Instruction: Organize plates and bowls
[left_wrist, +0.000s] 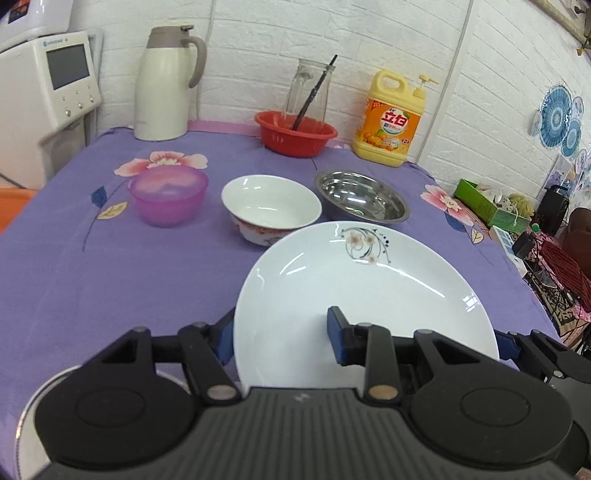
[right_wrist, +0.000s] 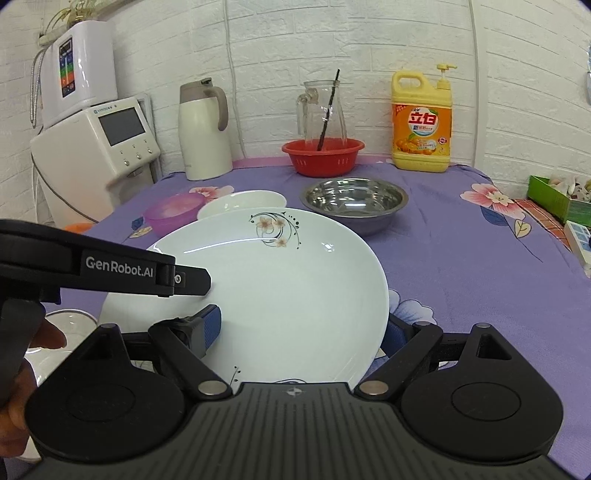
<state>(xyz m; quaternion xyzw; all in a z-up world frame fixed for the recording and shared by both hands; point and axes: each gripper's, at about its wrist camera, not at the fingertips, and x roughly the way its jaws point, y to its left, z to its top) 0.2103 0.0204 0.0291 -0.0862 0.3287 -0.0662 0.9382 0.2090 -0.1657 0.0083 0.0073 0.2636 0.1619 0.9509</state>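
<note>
Two grippers on one white flowered plate (left_wrist: 365, 295), lifted over the purple tablecloth (left_wrist: 110, 280). My left gripper (left_wrist: 282, 341) pinches its left rim, one blue pad above, one below. My right gripper (right_wrist: 303, 332) does likewise on the right rim. Beyond sit a pink plastic bowl (left_wrist: 168, 195), a white ceramic bowl (left_wrist: 271, 206) and a steel bowl (left_wrist: 362, 195), apart in a row.

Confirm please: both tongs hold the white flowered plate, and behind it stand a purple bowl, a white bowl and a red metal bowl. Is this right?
One detail is wrong. The metal bowl is bare silver steel, not red; the right wrist view shows this. The red thing is the plastic basket farther back. Otherwise yes: left tongs and right tongs both grip the flowered plate, with the purple bowl and white bowl behind.
</note>
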